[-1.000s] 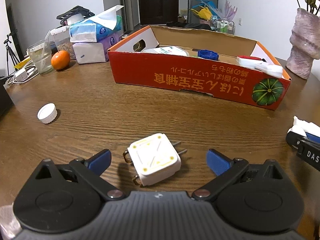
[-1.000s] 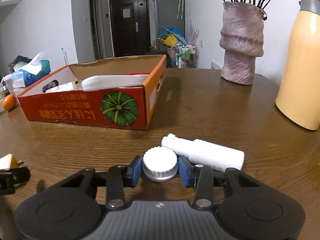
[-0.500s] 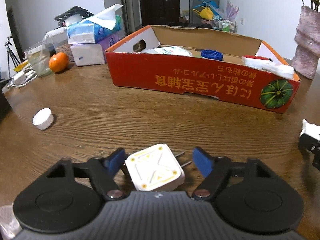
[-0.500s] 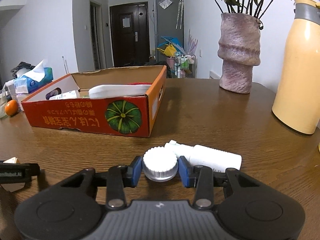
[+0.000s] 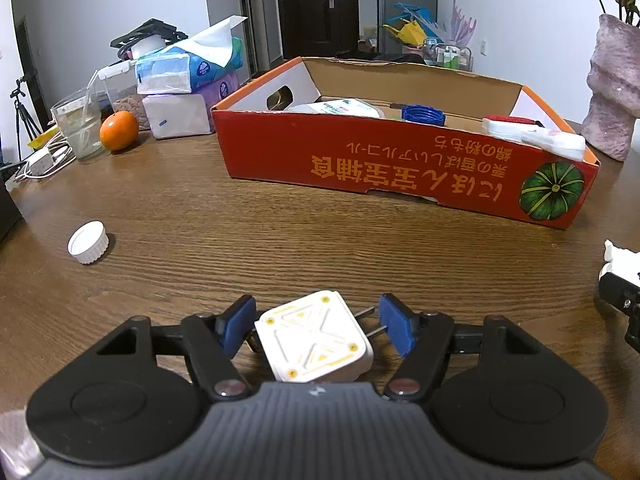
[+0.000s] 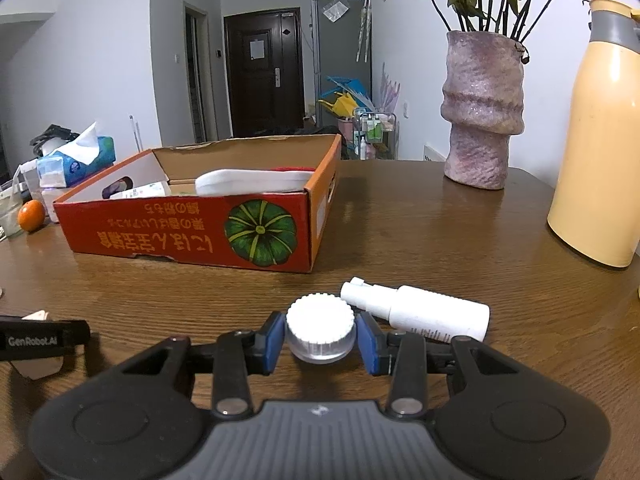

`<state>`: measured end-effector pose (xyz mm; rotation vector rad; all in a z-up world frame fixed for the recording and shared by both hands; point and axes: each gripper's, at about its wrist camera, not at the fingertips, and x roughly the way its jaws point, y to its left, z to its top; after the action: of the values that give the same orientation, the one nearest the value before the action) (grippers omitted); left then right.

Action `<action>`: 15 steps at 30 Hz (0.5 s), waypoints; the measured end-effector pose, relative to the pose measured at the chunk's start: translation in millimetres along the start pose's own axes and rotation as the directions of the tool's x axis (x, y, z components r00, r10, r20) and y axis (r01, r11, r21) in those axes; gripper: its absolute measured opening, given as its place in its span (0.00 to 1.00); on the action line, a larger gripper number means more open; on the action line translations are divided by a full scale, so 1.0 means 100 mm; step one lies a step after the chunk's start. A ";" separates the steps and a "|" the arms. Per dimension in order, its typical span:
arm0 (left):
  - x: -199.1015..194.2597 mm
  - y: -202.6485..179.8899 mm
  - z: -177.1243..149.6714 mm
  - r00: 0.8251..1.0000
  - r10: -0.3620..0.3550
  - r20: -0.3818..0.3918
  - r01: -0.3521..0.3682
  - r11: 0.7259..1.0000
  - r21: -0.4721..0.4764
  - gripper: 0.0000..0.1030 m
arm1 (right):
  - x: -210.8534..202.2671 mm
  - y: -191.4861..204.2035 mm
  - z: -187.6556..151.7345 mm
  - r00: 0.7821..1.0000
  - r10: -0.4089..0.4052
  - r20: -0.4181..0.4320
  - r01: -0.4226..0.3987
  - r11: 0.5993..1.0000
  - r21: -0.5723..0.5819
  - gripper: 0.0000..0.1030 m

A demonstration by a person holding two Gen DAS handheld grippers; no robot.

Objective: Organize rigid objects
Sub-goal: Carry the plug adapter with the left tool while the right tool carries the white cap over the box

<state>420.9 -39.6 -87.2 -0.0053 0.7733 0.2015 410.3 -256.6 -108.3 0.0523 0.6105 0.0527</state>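
My left gripper (image 5: 316, 326) is closing around a white plug adapter (image 5: 314, 342) on the wooden table; the left pad touches it, the right pad (image 5: 394, 328) stands at its metal prongs. My right gripper (image 6: 320, 338) is shut on a white ribbed bottle cap (image 6: 320, 328) and holds it just above the table. A white spray bottle (image 6: 416, 312) lies right behind it. The red cardboard box (image 5: 400, 168) with a pumpkin print stands beyond, holding white items and a blue cap (image 5: 423, 114). It also shows in the right wrist view (image 6: 192, 236).
Another white cap (image 5: 88, 242) lies on the table at the left. An orange (image 5: 119, 135), a glass (image 5: 78, 124) and tissue boxes (image 5: 188, 92) stand at the back left. A stone vase (image 6: 482, 120) and a yellow thermos (image 6: 598, 140) stand at the right.
My left gripper has moved forward over the plug adapter and its jaws have narrowed around it. My right gripper has lifted slightly with the cap in it.
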 end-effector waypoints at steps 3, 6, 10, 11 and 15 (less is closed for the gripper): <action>-0.01 -0.01 0.00 1.000 -0.009 0.003 0.009 1.000 0.006 0.67 | -0.02 -0.01 0.00 1.000 -0.001 0.006 0.001 1.000 0.008 0.37; -0.03 -0.02 0.00 1.000 -0.013 0.014 0.013 1.000 0.012 0.67 | -0.04 -0.01 0.00 1.000 -0.001 0.012 0.001 1.000 0.014 0.37; -0.08 -0.01 0.00 0.999 -0.021 0.035 0.020 1.000 0.015 0.67 | -0.07 0.00 -0.01 1.000 -0.001 0.018 0.000 1.000 0.021 0.37; -0.10 -0.01 0.01 0.999 -0.023 0.040 0.022 1.000 0.016 0.67 | -0.08 0.00 -0.01 1.000 -0.001 0.020 0.000 1.000 0.022 0.37; -0.14 -0.01 0.01 0.998 -0.029 0.058 0.028 0.999 0.018 0.67 | -0.12 0.01 -0.02 1.000 0.002 0.029 -0.003 1.000 0.029 0.37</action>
<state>412.1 -43.3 -76.5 0.0056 0.7160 0.1668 399.4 -256.2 -103.1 0.0817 0.5827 0.0452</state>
